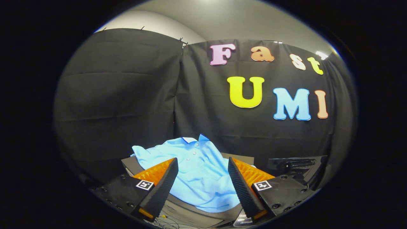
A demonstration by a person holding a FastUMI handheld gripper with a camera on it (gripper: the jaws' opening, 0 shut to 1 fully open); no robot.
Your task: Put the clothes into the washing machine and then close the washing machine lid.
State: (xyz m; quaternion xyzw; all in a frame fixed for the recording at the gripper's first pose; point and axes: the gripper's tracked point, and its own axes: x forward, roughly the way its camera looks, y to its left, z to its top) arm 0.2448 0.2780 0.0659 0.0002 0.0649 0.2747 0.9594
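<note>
Black cloth wall is hanging behind everything, two panels meeting at a seam; a pale ceiling is showing above it.

Grey counter-like top is sitting below, partly under the shirt; cannot tell whether this is the washing machine's lid or a separate surface. A dark ribbed unit is standing to the right of it, against the cloth.

Light blue polo shirt is lying spread on the grey top, collar and button placket facing up and pointing toward the wall, one sleeve trailing off to the left. The fabric is lying loosely, with soft folds.

Gripper is hovering over the shirt with jaws standing wide apart. The shirt's body is showing in the gap between the fingers and running on beyond them; neither finger is visibly pressing into the cloth, though whether the tips are touching it cannot be told.

Thin cables are lying below the grey top's near edge.
</note>
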